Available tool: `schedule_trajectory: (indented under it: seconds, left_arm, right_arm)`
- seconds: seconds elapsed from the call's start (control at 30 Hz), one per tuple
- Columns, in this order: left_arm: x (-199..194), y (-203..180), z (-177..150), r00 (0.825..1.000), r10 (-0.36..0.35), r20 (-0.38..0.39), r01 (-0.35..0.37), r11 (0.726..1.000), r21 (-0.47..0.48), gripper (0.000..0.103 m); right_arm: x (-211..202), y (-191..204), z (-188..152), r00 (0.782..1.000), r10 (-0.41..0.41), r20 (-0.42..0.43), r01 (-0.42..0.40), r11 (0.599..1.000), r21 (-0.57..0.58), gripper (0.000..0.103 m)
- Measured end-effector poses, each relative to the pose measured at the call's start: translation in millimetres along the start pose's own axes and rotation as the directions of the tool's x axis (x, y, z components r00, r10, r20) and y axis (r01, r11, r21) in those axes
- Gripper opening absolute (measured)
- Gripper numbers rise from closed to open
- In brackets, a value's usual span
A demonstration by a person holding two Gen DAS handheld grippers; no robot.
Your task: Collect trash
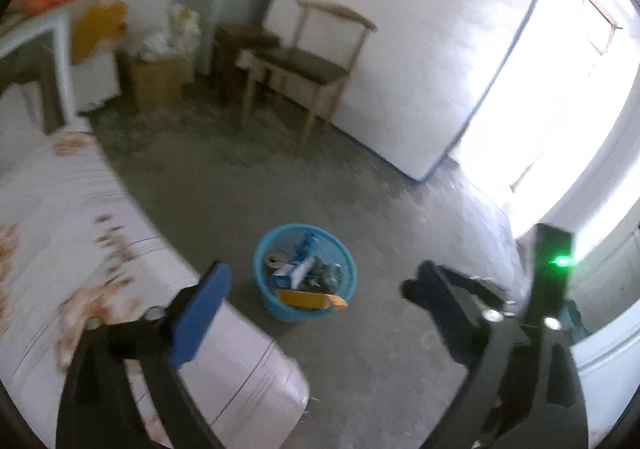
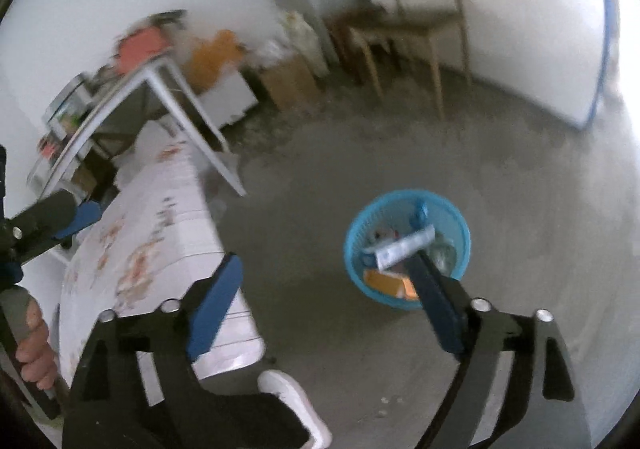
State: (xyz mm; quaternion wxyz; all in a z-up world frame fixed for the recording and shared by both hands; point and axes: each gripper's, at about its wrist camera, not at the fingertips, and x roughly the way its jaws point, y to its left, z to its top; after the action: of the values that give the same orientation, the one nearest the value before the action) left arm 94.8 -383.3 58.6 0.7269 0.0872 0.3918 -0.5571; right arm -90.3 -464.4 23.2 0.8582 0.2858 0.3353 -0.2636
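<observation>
The left hand-held gripper (image 1: 316, 301) is held with its jaws spread wide apart and nothing between them. The right hand-held gripper (image 2: 324, 305) is likewise spread wide and grips nothing. A blue basket (image 1: 344, 253) is seen on the concrete floor (image 1: 248, 185), just beside the bed (image 1: 80, 233). Trash (image 1: 308, 277) lies inside the basket: boxes, a white tube and a yellow packet. A white shoe (image 2: 296, 405) is seen at the bed's corner, and a chair (image 1: 316, 65) stands well apart by the wall.

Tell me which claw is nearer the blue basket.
Right. The right claw hangs open just short of the blue basket; the left claw, also open, is farther back beside the bed.
</observation>
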Motion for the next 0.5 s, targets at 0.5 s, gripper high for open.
schedule_trajectory:
  seconds: [0.5]
  left_arm:
    - [-120, 5, -145, 0.815, 0.572, 0.095, -0.545, 0.812, -0.208, 0.098]
  right_arm:
    - [-90, 121, -94, 0.94, -0.24, 0.244, 0.309, 0.901, -0.305, 0.095]
